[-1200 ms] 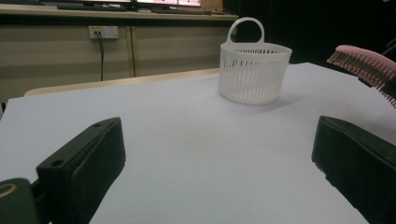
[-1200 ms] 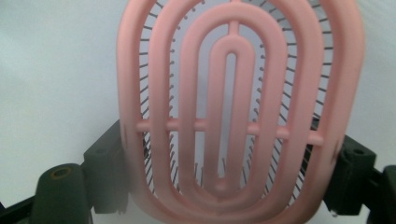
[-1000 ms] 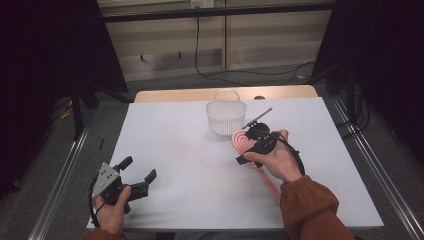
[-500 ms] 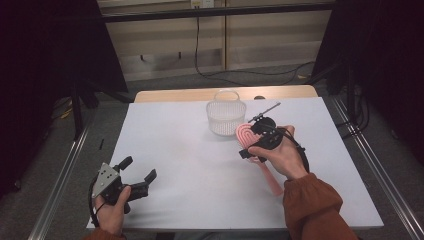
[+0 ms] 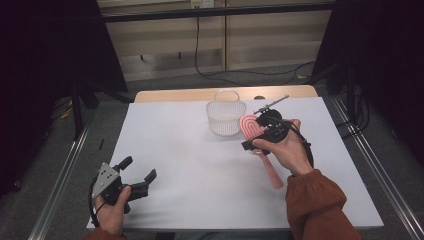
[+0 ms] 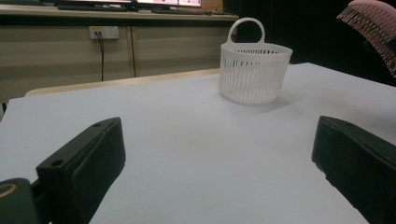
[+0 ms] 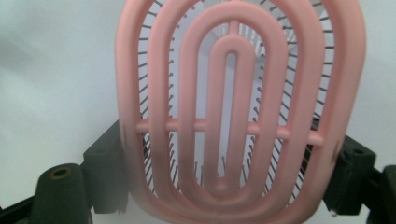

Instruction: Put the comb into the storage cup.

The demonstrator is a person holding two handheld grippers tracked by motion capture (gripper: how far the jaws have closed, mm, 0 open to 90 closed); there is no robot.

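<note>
A pink hairbrush [image 5: 248, 125] with a looped open head is clamped across the head by my right gripper [image 5: 254, 131], which is shut on it. Its handle [image 5: 273, 174] trails back toward the person under the hand. The brush hangs above the table just right of a white slotted basket [image 5: 226, 117]. In the right gripper view the brush head [image 7: 233, 116] stands between the two black jaws of my right gripper [image 7: 228, 179]. My left gripper [image 5: 139, 168] rests at the table's front left, open and holding nothing. From the left gripper view, the basket [image 6: 254, 70] and the brush bristles [image 6: 373, 23] lie beyond my left gripper [image 6: 219, 163].
The white table top [image 5: 190, 165] has wide bare room between the two grippers. Metal rails [image 5: 60, 190] run along both sides of the table. A wooden strip [image 5: 175, 95] edges the far side, with a wall and a hanging cable behind it.
My right gripper has carried the brush a little farther from the person and higher, closer to the basket's right side. The left gripper has stayed put.
</note>
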